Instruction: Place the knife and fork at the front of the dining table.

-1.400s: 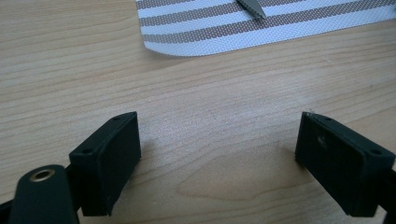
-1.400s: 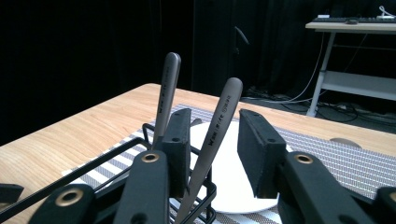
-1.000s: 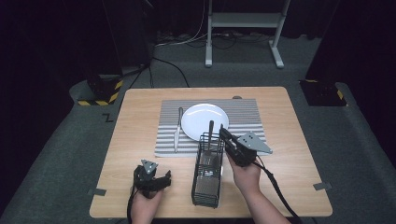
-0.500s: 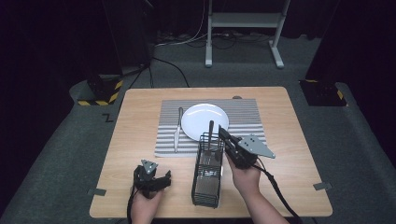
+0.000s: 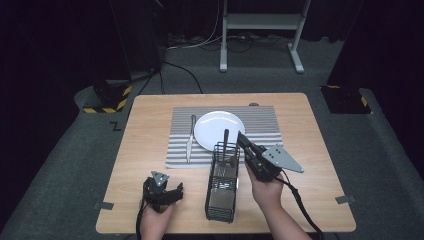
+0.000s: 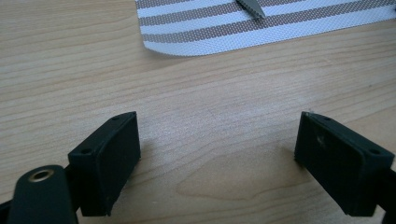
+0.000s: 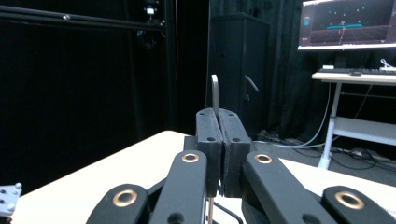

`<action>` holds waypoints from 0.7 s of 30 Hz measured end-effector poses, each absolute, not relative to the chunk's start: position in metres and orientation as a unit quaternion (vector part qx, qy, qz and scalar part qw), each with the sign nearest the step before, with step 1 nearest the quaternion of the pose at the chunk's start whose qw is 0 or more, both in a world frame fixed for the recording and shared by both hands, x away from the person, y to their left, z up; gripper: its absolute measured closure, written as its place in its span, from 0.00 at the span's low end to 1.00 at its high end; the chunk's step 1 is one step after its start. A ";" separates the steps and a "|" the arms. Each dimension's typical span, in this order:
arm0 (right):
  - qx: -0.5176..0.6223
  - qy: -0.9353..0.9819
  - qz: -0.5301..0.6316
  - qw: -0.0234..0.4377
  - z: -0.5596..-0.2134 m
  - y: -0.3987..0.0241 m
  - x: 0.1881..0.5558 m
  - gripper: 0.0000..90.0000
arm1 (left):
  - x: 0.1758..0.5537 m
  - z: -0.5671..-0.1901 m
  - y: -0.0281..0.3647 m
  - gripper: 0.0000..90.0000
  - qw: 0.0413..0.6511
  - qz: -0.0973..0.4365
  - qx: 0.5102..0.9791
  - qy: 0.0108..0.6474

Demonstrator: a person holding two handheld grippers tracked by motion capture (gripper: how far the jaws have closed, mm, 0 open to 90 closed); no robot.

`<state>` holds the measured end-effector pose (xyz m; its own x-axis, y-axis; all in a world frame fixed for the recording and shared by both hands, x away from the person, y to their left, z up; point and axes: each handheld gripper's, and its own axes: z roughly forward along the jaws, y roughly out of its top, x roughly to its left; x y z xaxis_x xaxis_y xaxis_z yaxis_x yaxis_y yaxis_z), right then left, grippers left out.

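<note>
A black wire cutlery basket [image 5: 220, 192] stands on the wooden table [image 5: 150, 130] near its front edge. A metal utensil [image 5: 226, 139] rises upright out of the basket's far end. My right gripper [image 5: 241, 139] is shut on the utensil's handle [image 7: 215, 93], which sticks up above the closed pads [image 7: 208, 128] in the right gripper view. Left of the basket, my left gripper [image 5: 167, 189] rests low over the table, open with bare wood between its pads [image 6: 109, 161]. A white plate [image 5: 212, 125] and a knife [image 5: 190, 140] lie on a striped placemat [image 5: 260, 125].
The placemat's near edge [image 6: 210, 32] and the knife's tip [image 6: 252, 7] lie just ahead of the left gripper. A cable trails from the right gripper over the table's front edge. A white stand [image 5: 260, 30] is on the floor beyond the table.
My right gripper has risen slightly and shifted a little left, still holding the utensil handle. The left gripper has not moved.
</note>
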<state>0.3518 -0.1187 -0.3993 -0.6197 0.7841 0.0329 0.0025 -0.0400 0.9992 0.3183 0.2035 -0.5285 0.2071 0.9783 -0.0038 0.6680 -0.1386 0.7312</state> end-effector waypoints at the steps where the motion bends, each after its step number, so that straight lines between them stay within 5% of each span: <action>1: 0.314 0.623 0.650 0.301 -0.398 -0.119 0.351 0.99 | 0.318 -0.529 0.204 0.15 0.310 0.250 0.712 0.578; 21: 0.290 0.575 0.694 0.322 -0.350 -0.137 0.328 0.99 | 0.318 -0.529 0.204 0.15 0.310 0.250 0.712 0.578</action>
